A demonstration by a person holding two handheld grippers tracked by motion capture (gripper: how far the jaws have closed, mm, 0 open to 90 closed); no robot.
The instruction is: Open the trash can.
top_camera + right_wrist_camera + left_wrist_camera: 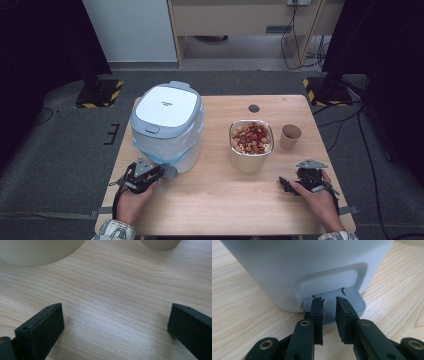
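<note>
A: In the high view, why is the left gripper (162, 172) at the left centre, low against the white lidded pedal bin with its blue liner (167, 125)?

B: To press its grey ribbed foot pedal (170, 172), likely.

A: And its own view?

B: Jaws nearly closed, tips resting on the pedal (352, 303) at mid-frame, gripping nothing.

A: The right gripper (115, 325)?

B: Wide open, empty, above the pale wooden surface (120, 290).
</note>
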